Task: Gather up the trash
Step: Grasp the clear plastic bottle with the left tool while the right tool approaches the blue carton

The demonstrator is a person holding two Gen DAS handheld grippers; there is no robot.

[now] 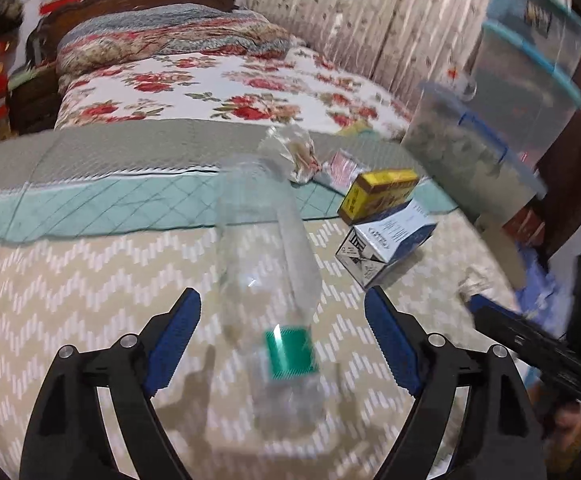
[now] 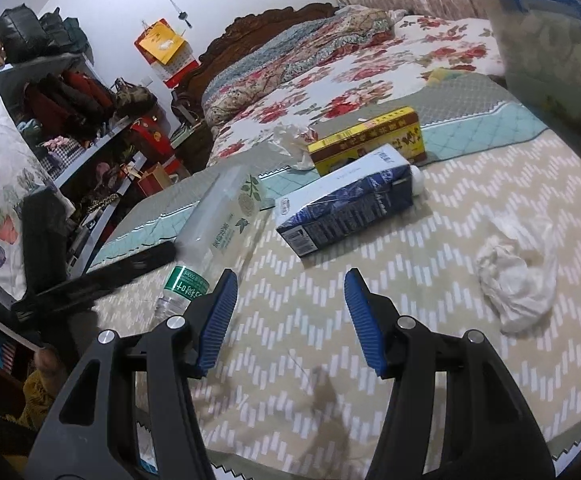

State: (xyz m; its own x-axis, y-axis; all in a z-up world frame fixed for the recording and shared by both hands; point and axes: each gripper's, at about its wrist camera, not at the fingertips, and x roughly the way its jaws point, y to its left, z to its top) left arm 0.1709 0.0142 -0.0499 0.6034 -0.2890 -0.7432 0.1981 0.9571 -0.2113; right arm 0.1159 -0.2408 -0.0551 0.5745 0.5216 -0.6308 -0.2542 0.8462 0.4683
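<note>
At the far left of the right wrist view, a rack of clothes and bags [image 2: 70,92] is seen against the wall, and in front of it the black body of the left gripper [image 2: 90,284] is caught reaching over the bed edge. A clear plastic bottle [image 2: 218,224] with a green label is laid on the beige zigzag blanket [image 2: 450,240], its cap end towards the camera. In the left wrist view the same bottle [image 1: 266,264] is shown blurred between the blue pads of the left gripper [image 1: 282,340]; the jaws are spread wide and the pads stand apart from the bottle's sides, so nothing is grasped. Further right, a blue and white carton [image 2: 346,208] is laid on its side just beyond the bottle, with a yellow box [image 2: 370,140] just behind it and crumpled clear wrapping [image 2: 290,140] beside that box. The right gripper [image 2: 290,320] is held over bare blanket with its jaws parted and nothing between them. To its right, a crumpled white tissue [image 2: 518,276] is left on the blanket, well apart from the carton. At the far right edge, clear storage tubs with blue rims [image 2: 550,40] are stacked beside the bed.
</note>
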